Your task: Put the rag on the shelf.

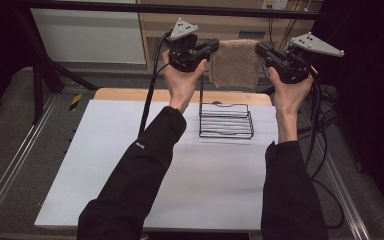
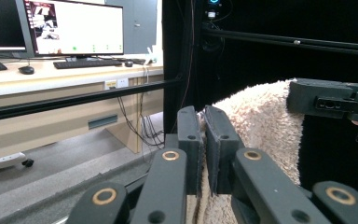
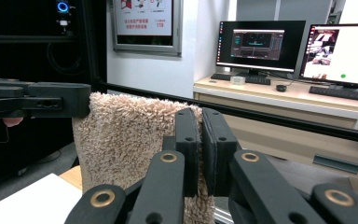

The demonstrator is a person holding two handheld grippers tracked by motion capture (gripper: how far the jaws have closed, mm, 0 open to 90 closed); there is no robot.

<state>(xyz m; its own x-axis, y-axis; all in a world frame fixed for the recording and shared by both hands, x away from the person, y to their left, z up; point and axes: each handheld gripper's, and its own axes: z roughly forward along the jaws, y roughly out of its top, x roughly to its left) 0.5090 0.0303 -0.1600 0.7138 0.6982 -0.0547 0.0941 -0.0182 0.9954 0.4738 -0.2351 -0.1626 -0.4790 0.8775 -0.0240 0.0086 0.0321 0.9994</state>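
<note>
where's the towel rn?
In the high view the beige towel hangs in the air at top centre, stretched between the left hand-held gripper and the right hand-held gripper, above the black wire rack.

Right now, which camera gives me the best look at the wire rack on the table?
The high view: the whole black wire rack stands on the white table, below the towel held up between the left gripper and right gripper. The gripper views look along their jaws at the towel and offer nothing of the rack.
</note>
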